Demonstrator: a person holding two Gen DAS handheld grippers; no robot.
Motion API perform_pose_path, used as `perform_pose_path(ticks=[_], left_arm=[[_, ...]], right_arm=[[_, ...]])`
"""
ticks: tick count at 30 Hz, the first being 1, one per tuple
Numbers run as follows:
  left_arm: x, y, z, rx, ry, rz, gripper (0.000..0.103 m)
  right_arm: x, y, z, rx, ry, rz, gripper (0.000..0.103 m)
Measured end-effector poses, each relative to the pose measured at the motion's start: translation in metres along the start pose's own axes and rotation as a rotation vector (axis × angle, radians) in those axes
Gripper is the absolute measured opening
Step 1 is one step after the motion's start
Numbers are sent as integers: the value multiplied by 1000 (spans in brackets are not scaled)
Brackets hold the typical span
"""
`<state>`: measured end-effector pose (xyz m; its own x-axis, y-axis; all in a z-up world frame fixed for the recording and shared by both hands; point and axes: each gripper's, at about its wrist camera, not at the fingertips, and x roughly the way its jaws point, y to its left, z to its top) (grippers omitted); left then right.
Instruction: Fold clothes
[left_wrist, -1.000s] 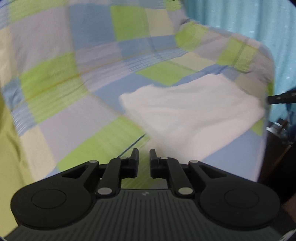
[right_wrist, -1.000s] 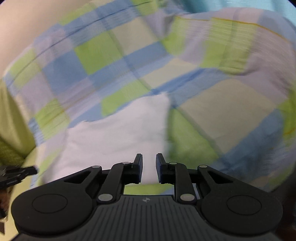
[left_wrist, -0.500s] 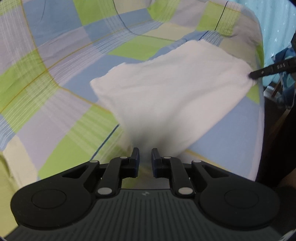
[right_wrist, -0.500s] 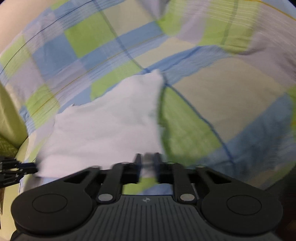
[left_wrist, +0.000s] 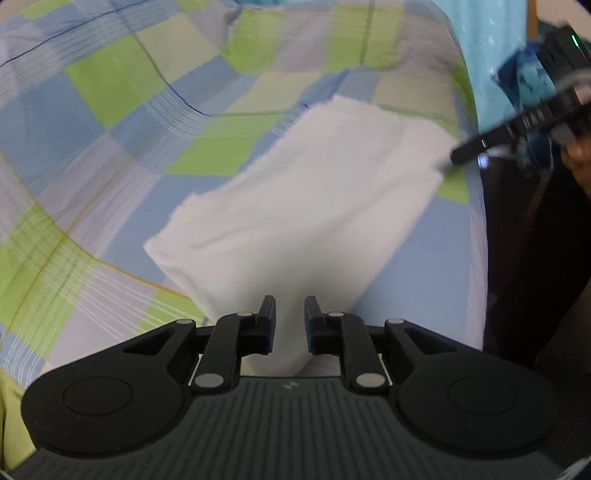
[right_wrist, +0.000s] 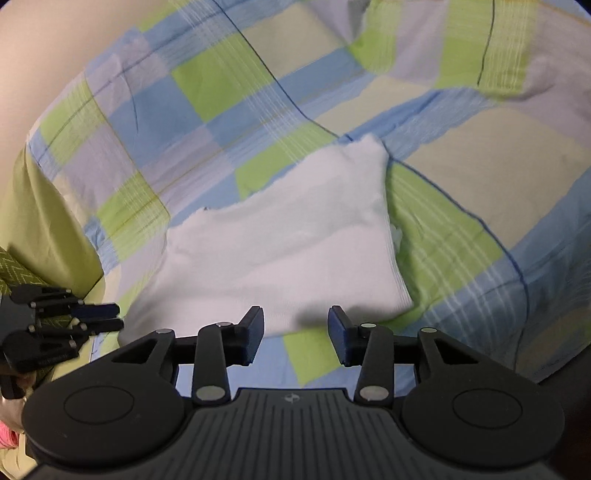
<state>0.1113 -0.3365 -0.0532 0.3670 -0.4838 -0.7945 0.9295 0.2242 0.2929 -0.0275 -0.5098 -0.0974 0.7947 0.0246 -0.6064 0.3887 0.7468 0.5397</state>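
White cloth (left_wrist: 295, 221) seemingly lies between left gripper (left_wrist: 290, 321) jaws.

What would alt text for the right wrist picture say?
A white cloth lies folded on a blue and green checked sheet, just beyond the open right gripper. The left gripper pokes in at the cloth's left edge.

There is 1 white cloth (left_wrist: 306, 206), folded flat, on 1 bed covered by 1 checked sheet (left_wrist: 110, 122) of blue, green, grey and cream squares. There are 2 grippers in view: the left gripper (left_wrist: 290, 319) and the right gripper (right_wrist: 295, 332), each with 2 fingers. 1 light blue curtain (left_wrist: 484, 48) hangs past the bed's edge.
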Motion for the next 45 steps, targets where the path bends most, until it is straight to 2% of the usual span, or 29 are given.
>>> perform_pose_path(ticks=[3,5,7,9,11,12,14,16,20,23,30,33,36,40,44,45], left_arm=[[17,-2,-21,28,62,28,19],[15,3,-35,19,55,36,19],[7,5,-42,25,61,87,20],[-6,-3,-46,106,30,145,20],[-15,-13,-46,177,-1,180,24],[-16,-17,-45,197,-14,186,30],[-17,-25,-44,233,-39,195,31],[-13,-38,-45,323,-54,233,31],[4,-59,-52,501,-49,251,31],[16,-68,-60,623,-40,278,30],[30,-55,-64,755,-18,347,30],[35,-55,-67,826,-18,364,23],[43,-59,-71,873,-19,385,13],[45,-55,-67,812,-17,383,7],[38,-52,-63,768,-19,371,7],[36,-51,-63,767,-19,375,7]], right_arm=[[2,-12,4,7,14,-48,44],[-2,-19,8,4,7,-80,44],[-11,-19,11,-42,-7,-100,46],[-16,-6,11,-184,-9,-132,49],[-17,10,9,-357,18,-152,57],[-15,19,7,-454,37,-162,57],[-10,33,-1,-624,57,-193,57],[-3,46,-14,-811,73,-230,57],[10,63,-48,-1149,119,-259,56],[20,66,-62,-1287,136,-268,56],[35,64,-78,-1568,122,-344,56],[41,59,-80,-1676,117,-398,55],[45,56,-81,-1729,103,-419,55],[49,50,-89,-1795,75,-423,44],[55,45,-88,-1805,106,-426,16],[56,44,-87,-1799,112,-427,15]])
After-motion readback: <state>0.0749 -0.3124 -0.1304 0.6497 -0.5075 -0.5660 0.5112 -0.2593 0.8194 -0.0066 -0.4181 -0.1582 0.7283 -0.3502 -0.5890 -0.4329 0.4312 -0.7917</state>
